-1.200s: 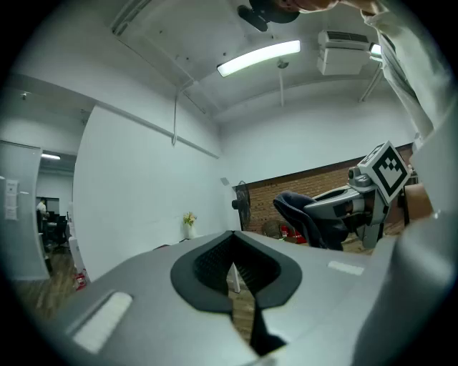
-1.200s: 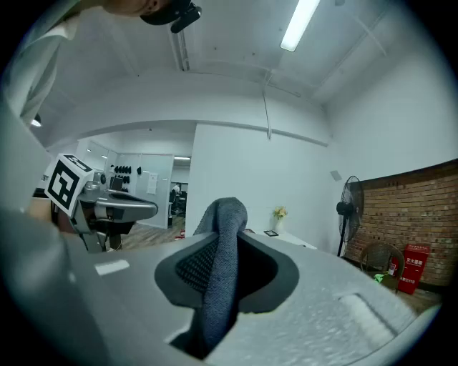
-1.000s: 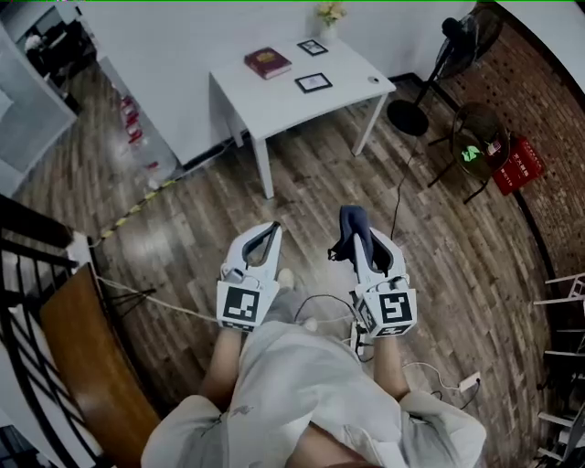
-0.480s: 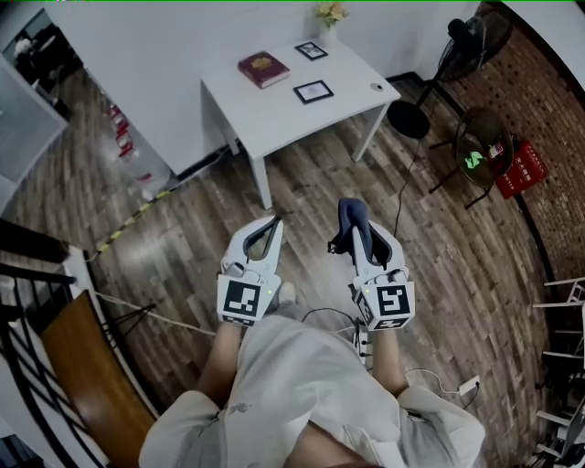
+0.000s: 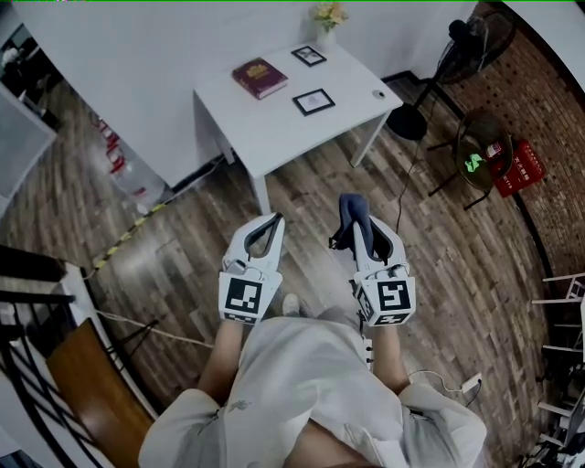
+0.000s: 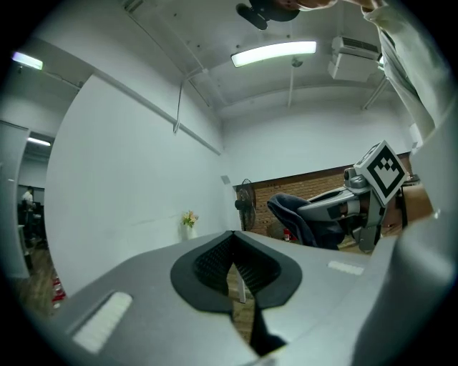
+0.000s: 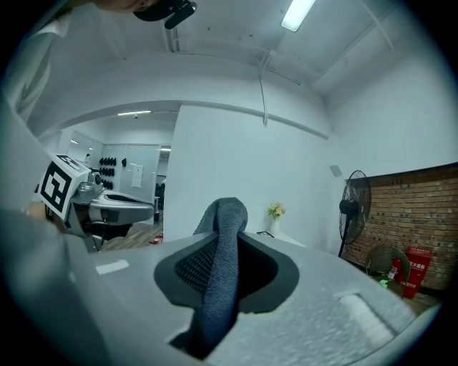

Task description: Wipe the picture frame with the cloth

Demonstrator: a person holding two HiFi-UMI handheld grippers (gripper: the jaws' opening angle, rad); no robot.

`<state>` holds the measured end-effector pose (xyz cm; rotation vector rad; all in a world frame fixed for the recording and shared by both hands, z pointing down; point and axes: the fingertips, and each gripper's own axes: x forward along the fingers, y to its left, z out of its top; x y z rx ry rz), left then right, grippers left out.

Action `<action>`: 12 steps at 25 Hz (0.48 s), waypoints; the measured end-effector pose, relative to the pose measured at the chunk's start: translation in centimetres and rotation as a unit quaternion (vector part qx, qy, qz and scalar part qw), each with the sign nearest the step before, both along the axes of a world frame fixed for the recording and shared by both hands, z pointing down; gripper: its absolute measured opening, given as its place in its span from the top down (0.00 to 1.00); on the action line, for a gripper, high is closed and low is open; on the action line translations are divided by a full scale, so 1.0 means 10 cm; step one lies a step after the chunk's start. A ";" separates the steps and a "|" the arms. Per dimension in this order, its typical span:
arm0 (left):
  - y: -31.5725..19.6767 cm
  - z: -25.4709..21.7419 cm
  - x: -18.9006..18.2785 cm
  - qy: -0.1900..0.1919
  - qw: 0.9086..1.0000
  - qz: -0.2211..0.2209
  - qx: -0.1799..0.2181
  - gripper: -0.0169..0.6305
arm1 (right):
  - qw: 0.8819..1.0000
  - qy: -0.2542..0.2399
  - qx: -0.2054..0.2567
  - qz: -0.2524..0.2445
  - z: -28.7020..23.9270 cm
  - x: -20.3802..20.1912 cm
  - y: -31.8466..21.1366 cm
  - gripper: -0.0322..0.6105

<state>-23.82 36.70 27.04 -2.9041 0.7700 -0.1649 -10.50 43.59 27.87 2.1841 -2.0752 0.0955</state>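
Note:
Two black picture frames lie on a white table (image 5: 274, 128) ahead: one near the middle (image 5: 313, 101), one at the far edge (image 5: 309, 56). My right gripper (image 5: 352, 212) is shut on a dark blue-grey cloth (image 5: 351, 219), which sticks up between the jaws in the right gripper view (image 7: 220, 279). My left gripper (image 5: 267, 228) is shut with nothing in it; its jaws meet in the left gripper view (image 6: 232, 268). Both grippers hang over the wooden floor, well short of the table.
A dark red book (image 5: 260, 78), a small vase of flowers (image 5: 328, 18) and a small round object (image 5: 378, 93) share the table. A standing fan (image 5: 457, 46), a round chair (image 5: 480, 146) and a red crate (image 5: 519, 164) stand at right. A stair rail (image 5: 37, 302) is at left.
The table has come closer and shifted in the head view as the person walks toward it. Both grippers keep their pose, the cloth still held in the right one.

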 end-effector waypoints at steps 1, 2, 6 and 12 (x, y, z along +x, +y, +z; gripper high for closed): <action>-0.06 0.02 0.01 0.001 1.000 0.000 -0.003 0.94 | 1.000 0.000 -0.003 0.003 0.02 0.01 -0.04 0.85; -0.11 0.03 0.02 0.003 1.000 0.001 -0.006 0.94 | 1.000 -0.001 -0.005 0.006 0.03 0.02 -0.08 0.85; -0.26 0.07 0.10 0.004 1.000 0.008 -0.012 0.94 | 1.000 -0.002 -0.012 0.011 0.08 0.06 -0.21 0.85; -0.49 0.14 0.25 0.002 1.000 0.015 -0.012 0.94 | 1.000 -0.001 -0.012 0.014 0.13 0.18 -0.44 0.85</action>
